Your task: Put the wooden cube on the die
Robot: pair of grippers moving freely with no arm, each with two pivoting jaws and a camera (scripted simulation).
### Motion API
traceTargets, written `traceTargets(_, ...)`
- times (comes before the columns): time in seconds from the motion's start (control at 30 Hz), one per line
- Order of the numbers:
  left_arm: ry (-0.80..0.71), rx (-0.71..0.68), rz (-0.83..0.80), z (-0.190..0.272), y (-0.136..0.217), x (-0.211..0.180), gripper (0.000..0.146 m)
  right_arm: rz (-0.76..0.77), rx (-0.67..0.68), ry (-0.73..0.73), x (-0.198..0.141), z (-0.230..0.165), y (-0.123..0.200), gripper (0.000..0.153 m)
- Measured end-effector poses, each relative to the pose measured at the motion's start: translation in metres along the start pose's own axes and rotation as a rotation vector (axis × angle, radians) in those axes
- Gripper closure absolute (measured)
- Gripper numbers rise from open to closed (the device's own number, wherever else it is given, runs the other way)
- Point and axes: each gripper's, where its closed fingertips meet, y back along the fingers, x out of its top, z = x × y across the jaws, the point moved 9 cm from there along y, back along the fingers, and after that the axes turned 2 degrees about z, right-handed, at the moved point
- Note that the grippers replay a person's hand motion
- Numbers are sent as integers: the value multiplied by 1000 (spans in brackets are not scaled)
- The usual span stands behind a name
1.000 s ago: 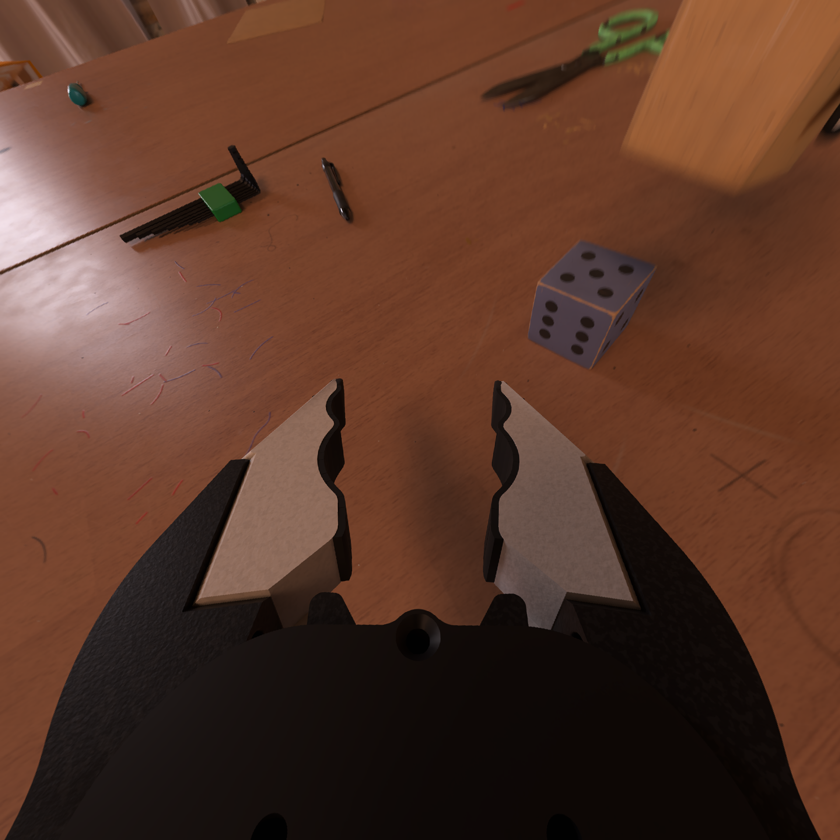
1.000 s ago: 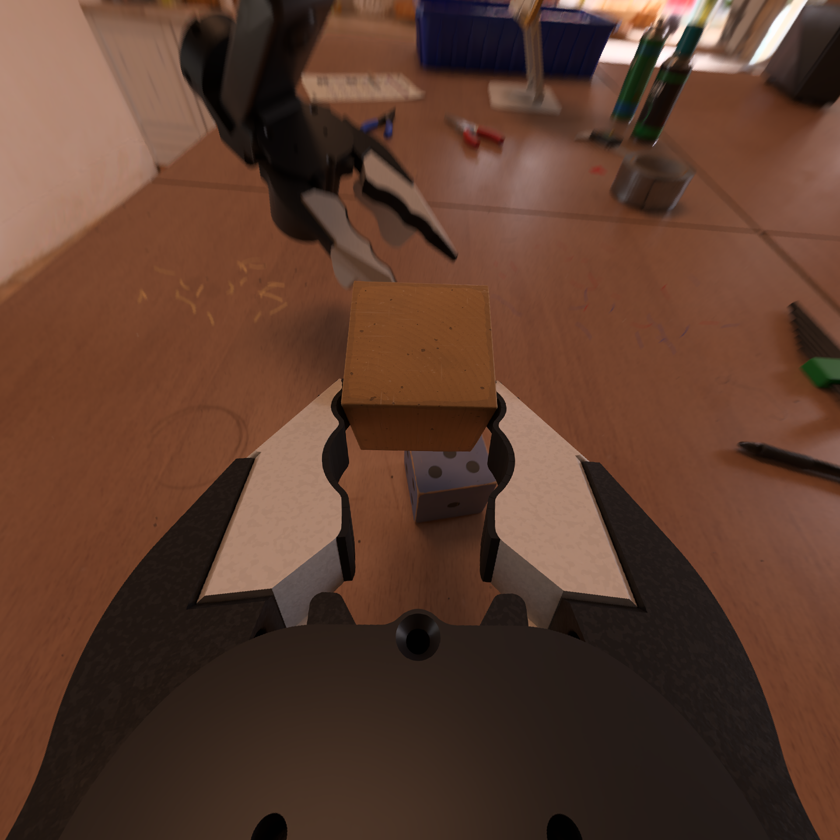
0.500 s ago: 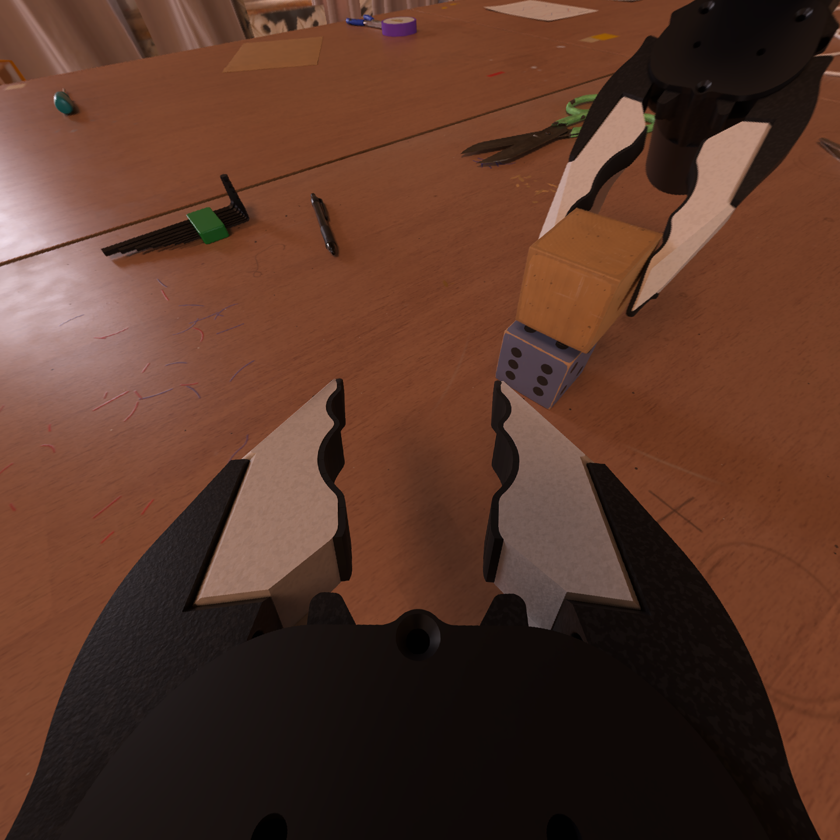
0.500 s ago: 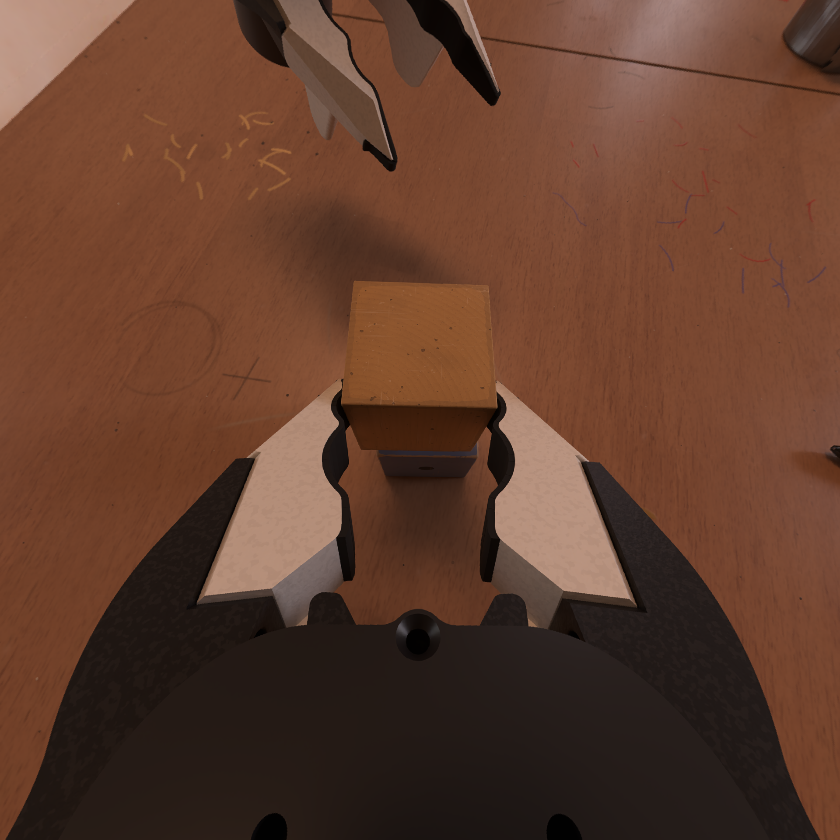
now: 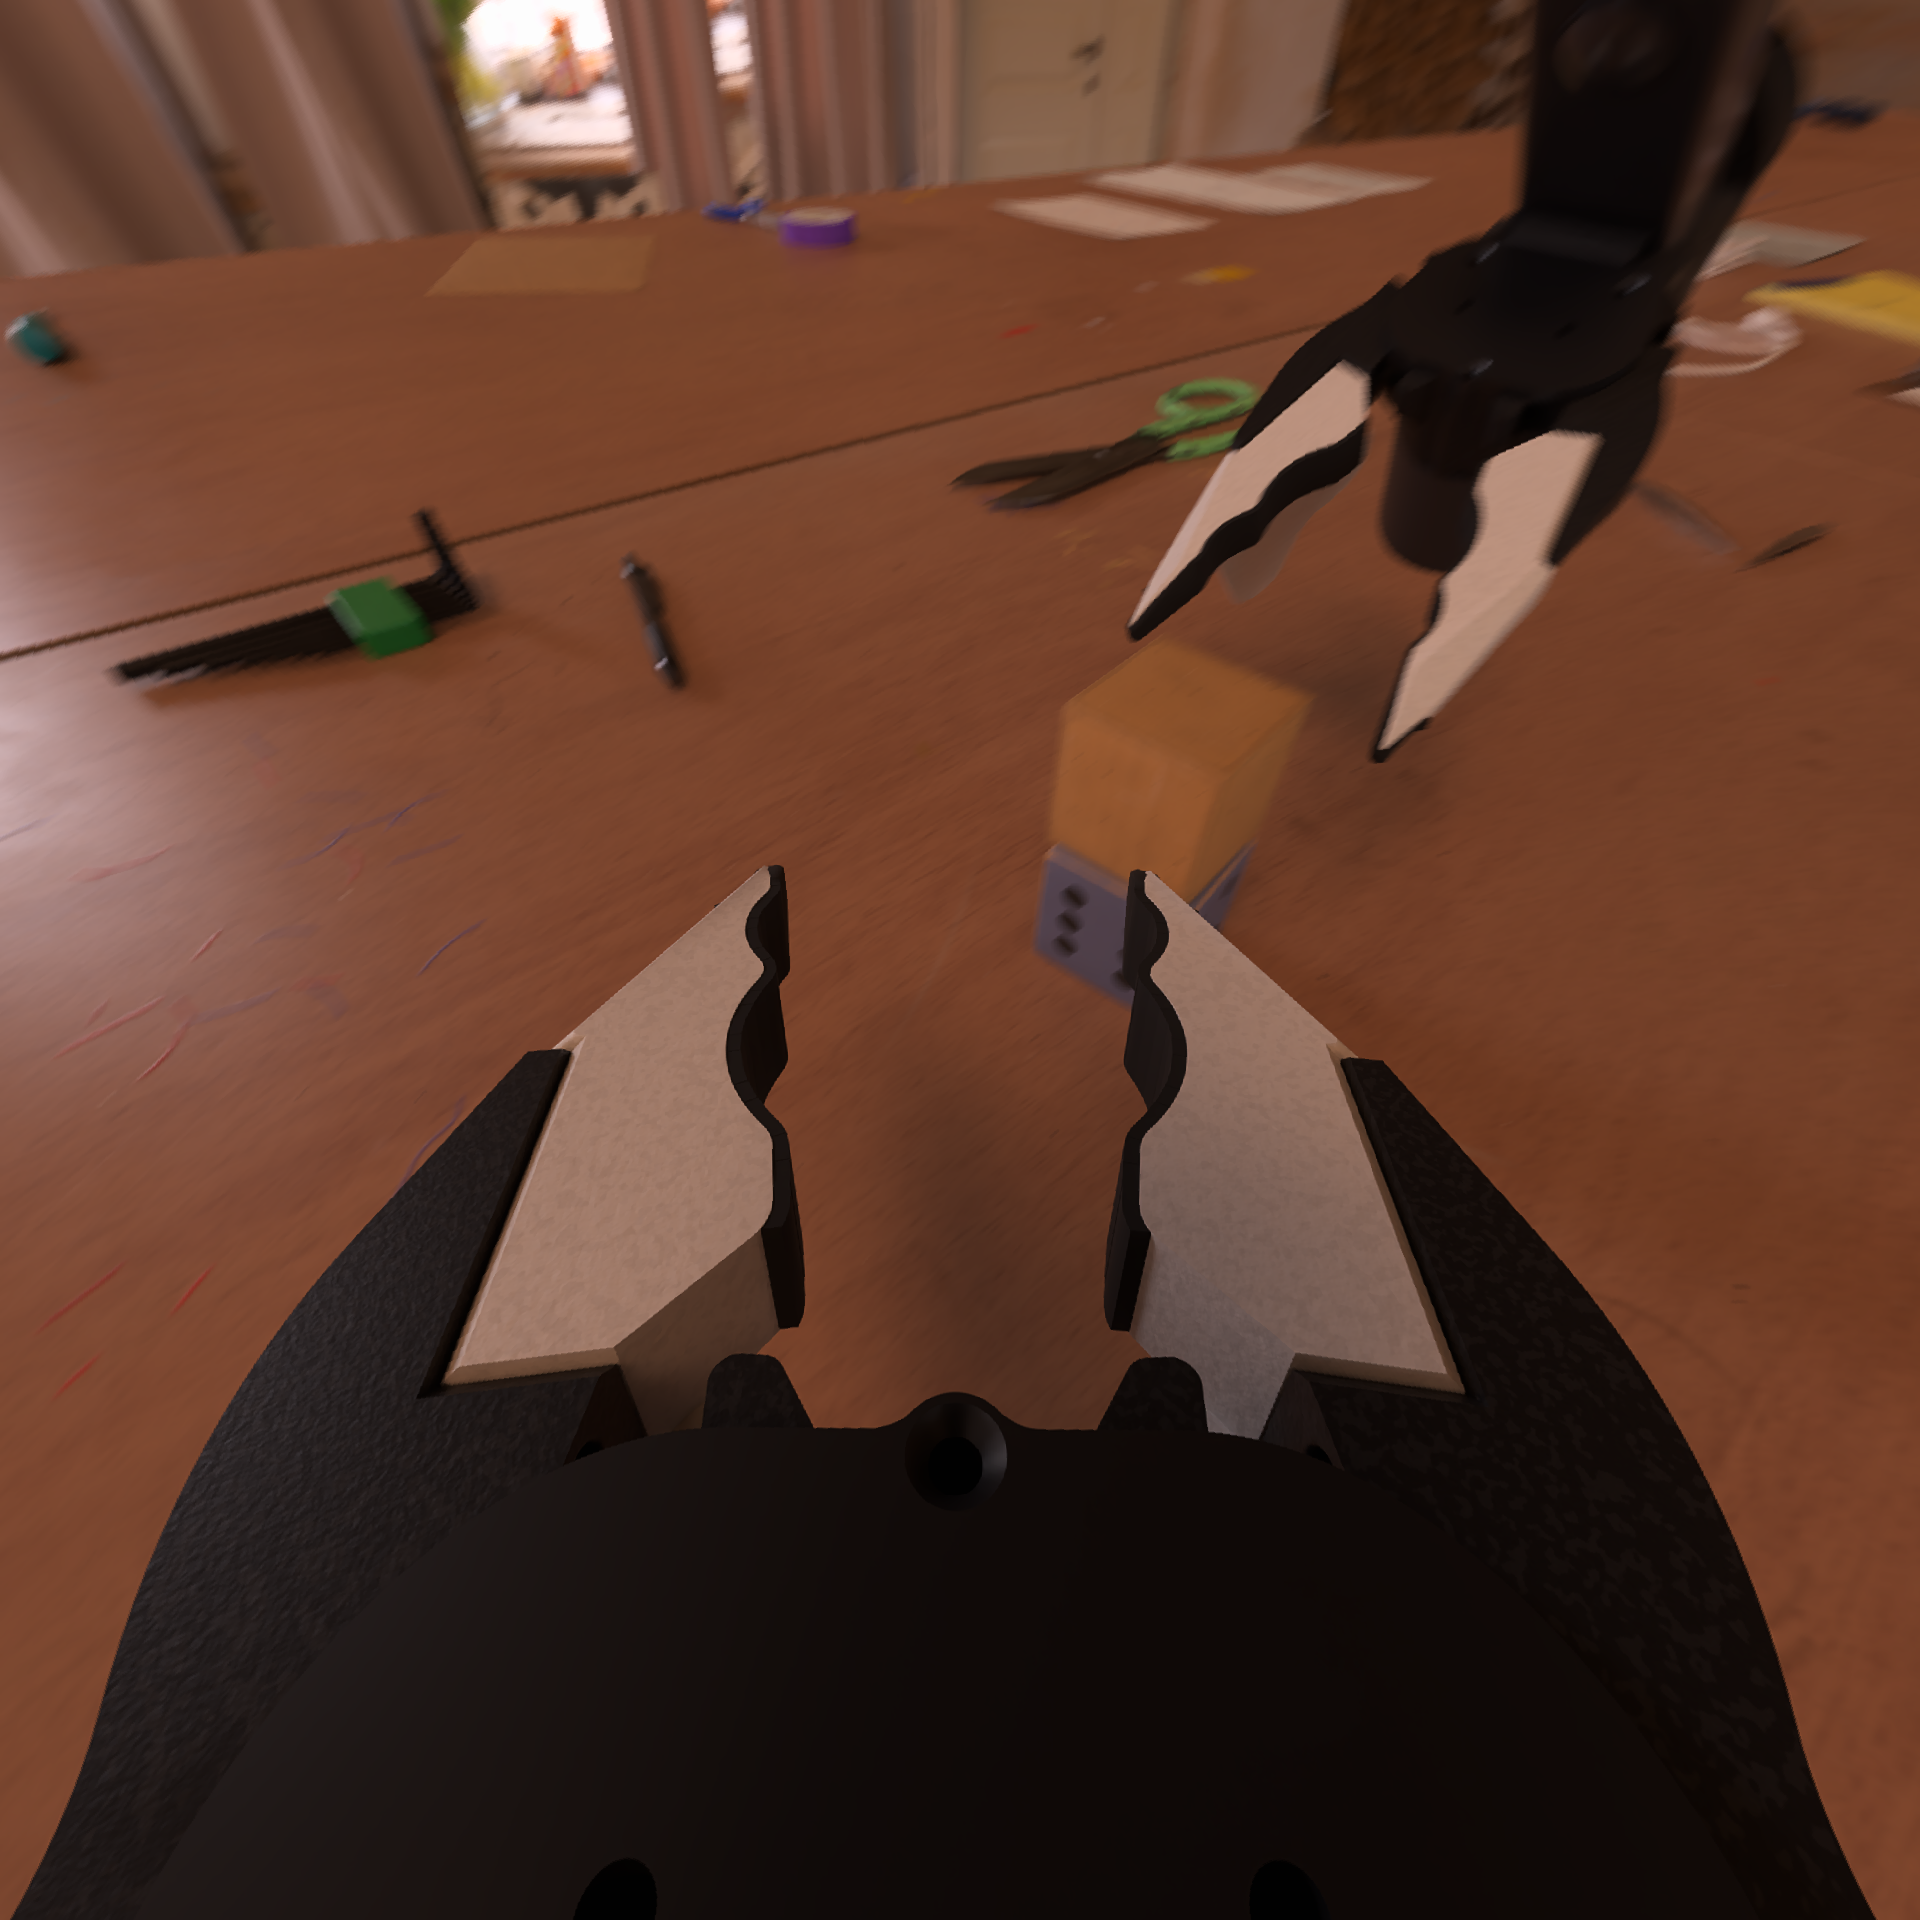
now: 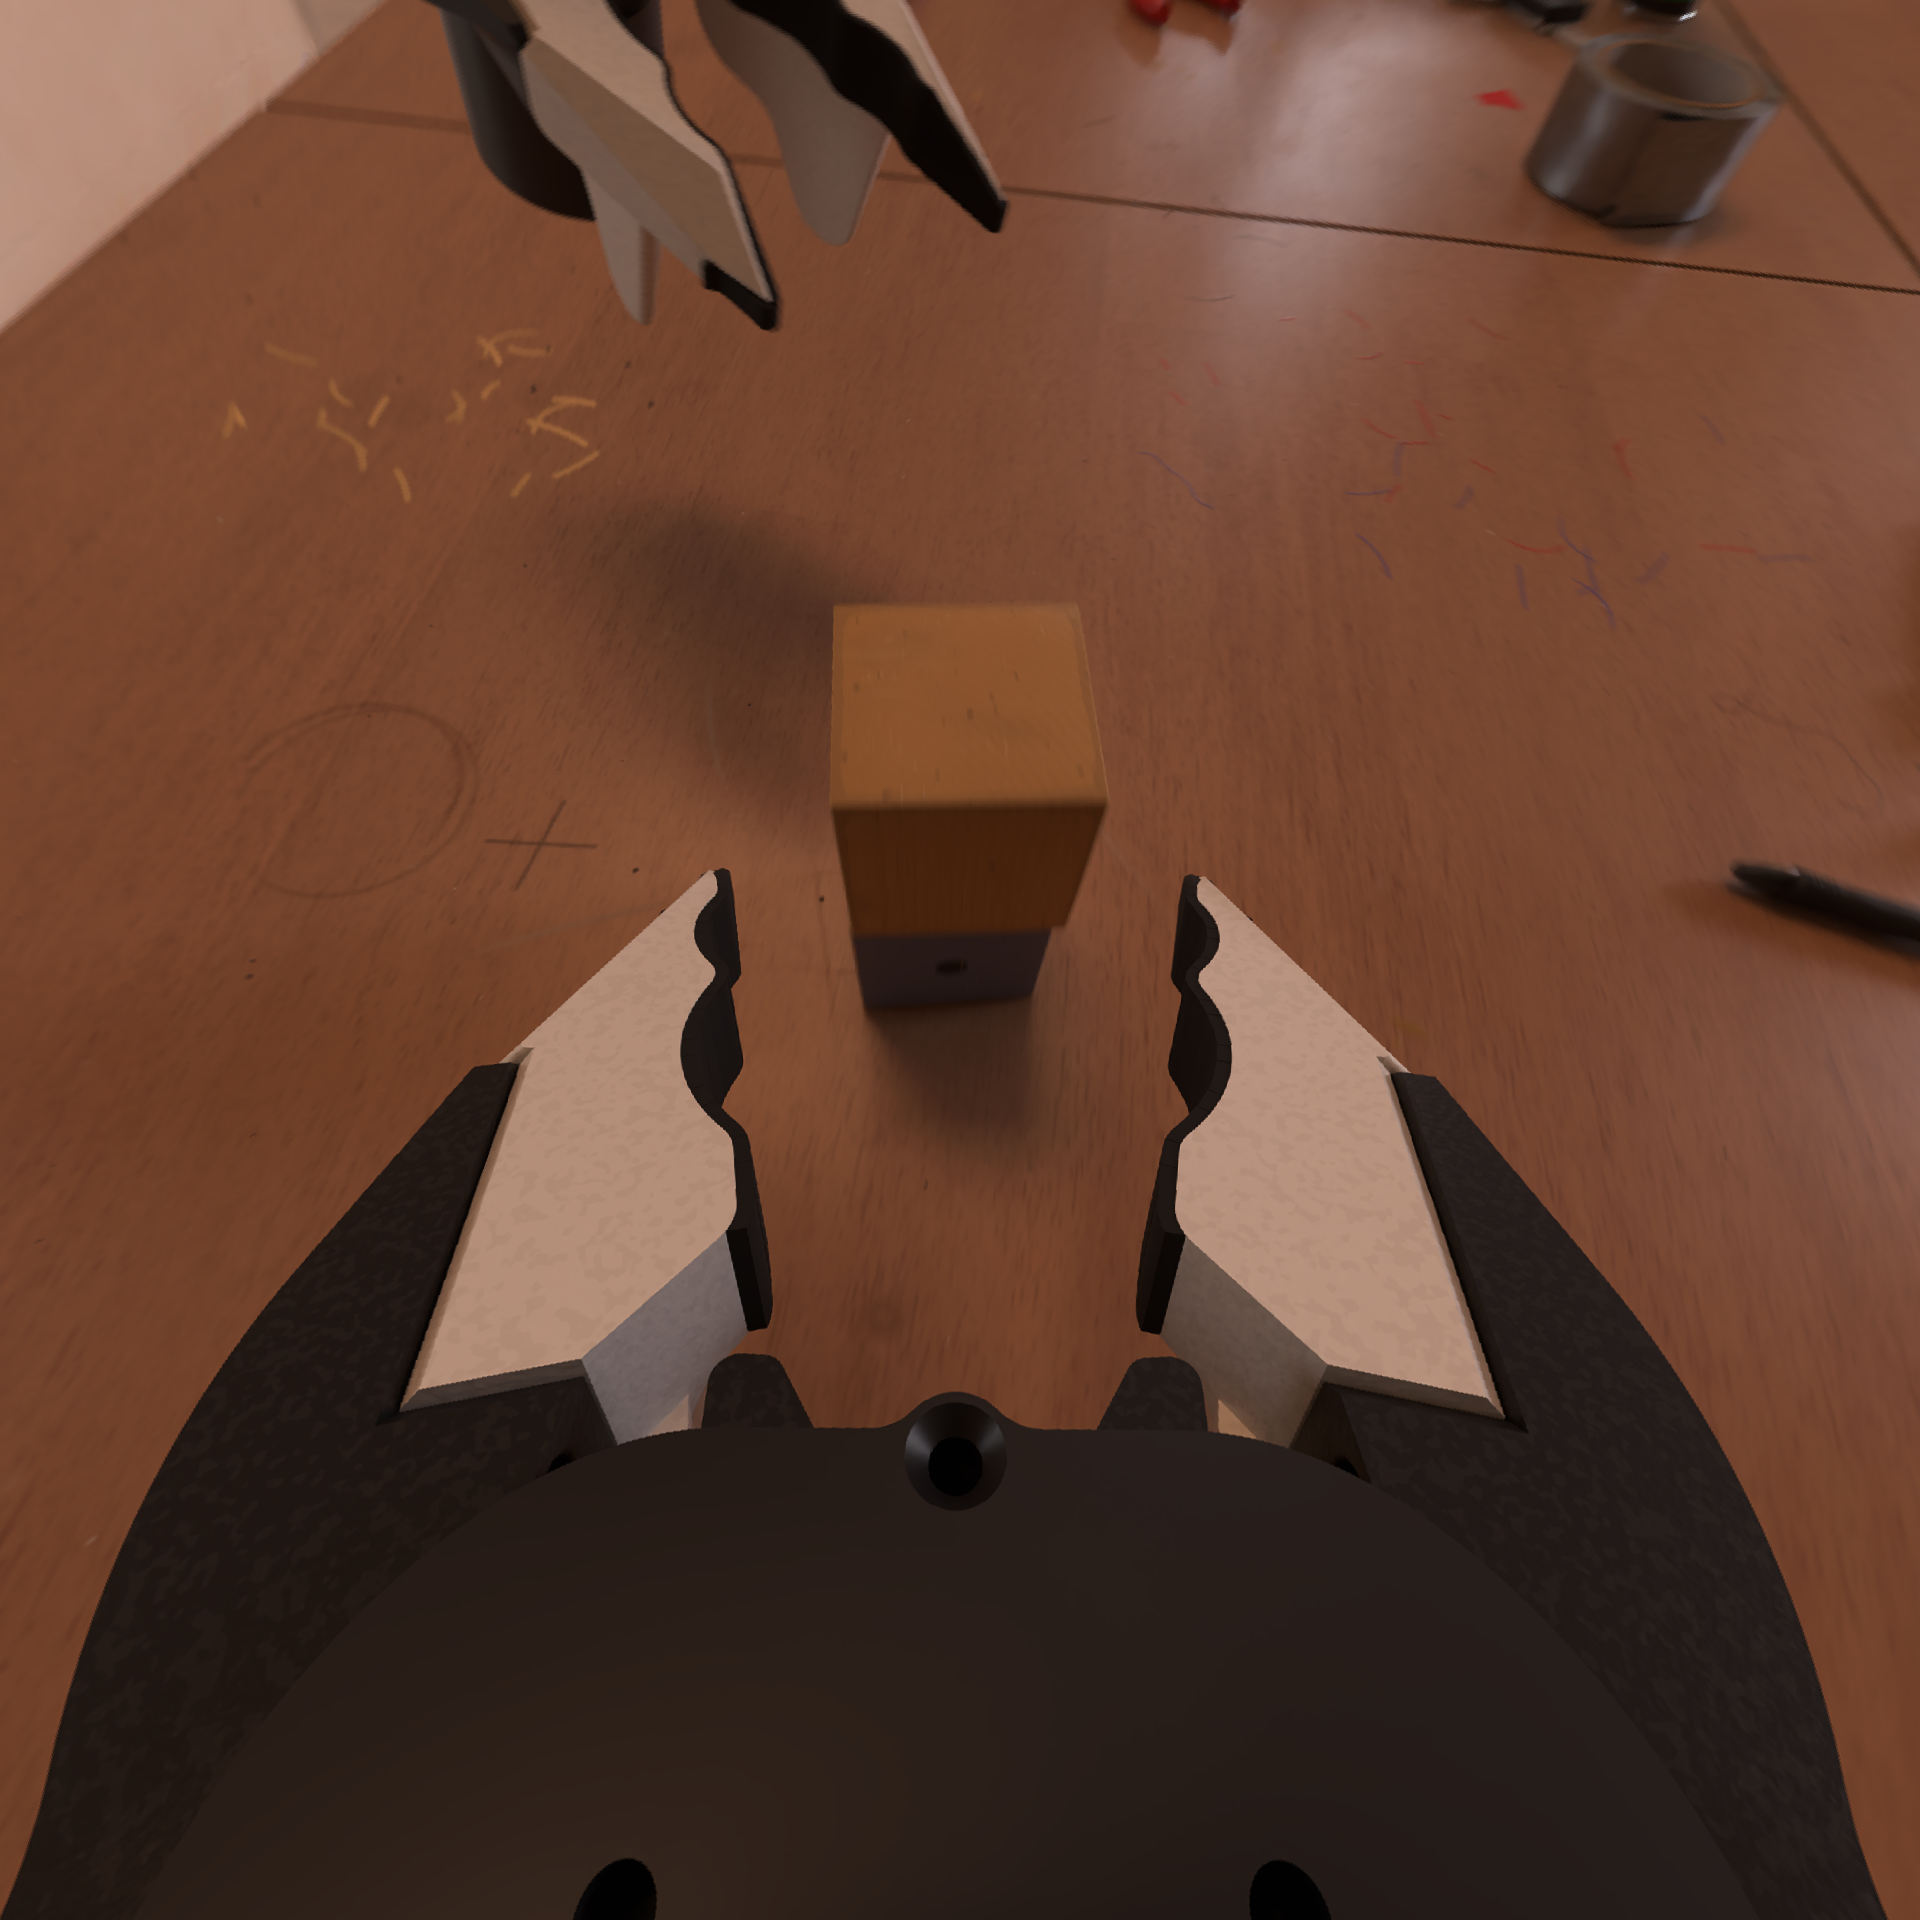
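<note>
— So, is it done? From where I stand the wooden cube (image 6: 961, 769) is sitting right on the die (image 6: 951, 966), square over it, and a bit wider than the die all round.

— Looks that way to me. The right gripper (image 6: 956, 883) has its jaws spread wide, nothing between them, and it hangs just short of the stack, touching neither piece.

— And the other one?

— The left gripper (image 5: 956, 894) is parted too and empty, off on the far side of the stack. One of its fingers (image 5: 1226, 1039) covers part of the die in its own camera, but I'd judge that's only the line of sight, not contact.

— So what's left to get right?

— The getaway, I'd say. A big block on a smaller base will tip if a fingertip clips it. I'd want the right gripper to draw straight back along its own fingers, jaws kept wide, no sideways swing until it's well clear.

— Anything in the way on the table (image 6: 1351, 831)?

— A pen (image 6: 1829, 909) lies off to one side, well apart. Scissors (image 5: 1122, 447) and a bundle of hex keys (image 5: 312, 634) are farther off. None of it is near the stack.
</note>
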Motion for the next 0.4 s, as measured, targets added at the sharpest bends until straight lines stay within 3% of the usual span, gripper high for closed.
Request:
traceTargets(0.2, -175, -164, 16, 30, -29, 41, 81, 90, -67, -175, -37, 0, 48, 69)
traceTargets(0.4, -394, -241, -180, 51, -65, 56, 81, 60, -63, -207, -42, 7, 46, 74)
